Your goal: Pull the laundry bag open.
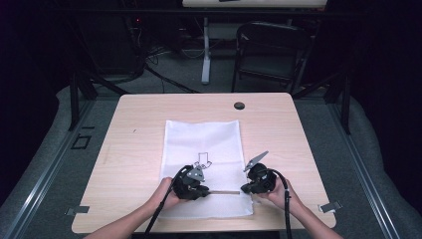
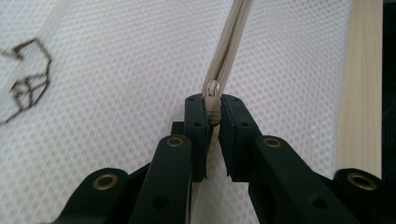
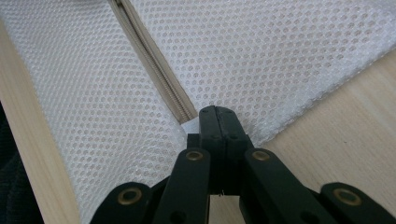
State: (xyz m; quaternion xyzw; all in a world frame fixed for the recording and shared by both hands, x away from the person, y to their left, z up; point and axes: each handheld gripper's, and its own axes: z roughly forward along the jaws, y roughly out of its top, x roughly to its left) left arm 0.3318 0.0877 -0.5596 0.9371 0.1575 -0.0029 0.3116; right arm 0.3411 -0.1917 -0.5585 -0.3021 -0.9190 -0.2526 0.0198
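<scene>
On the wooden table (image 1: 149, 107) a white mesh bag (image 1: 201, 137) is laid flat, with a beige zipper (image 1: 224, 192) running across its near end. At the left end of that zipper, the small zipper pull (image 2: 213, 100) is pinched between the nearly closed jaws of the left gripper (image 2: 213, 103). At the right end, the bag's edge is clamped by the right gripper (image 3: 218, 114), whose jaws are pressed tight together on the cloth beside the zipper's end. The zipper looks closed along the stretch that is seen between the two grippers.

The step in hand seems to be the start of a zipper pull. For the next move, the pull probably has to be slid along the zipper line while the bag is held still at the other end. The cloth should be kept stretched, or it may bunch up and the pull may get stuck.
</scene>
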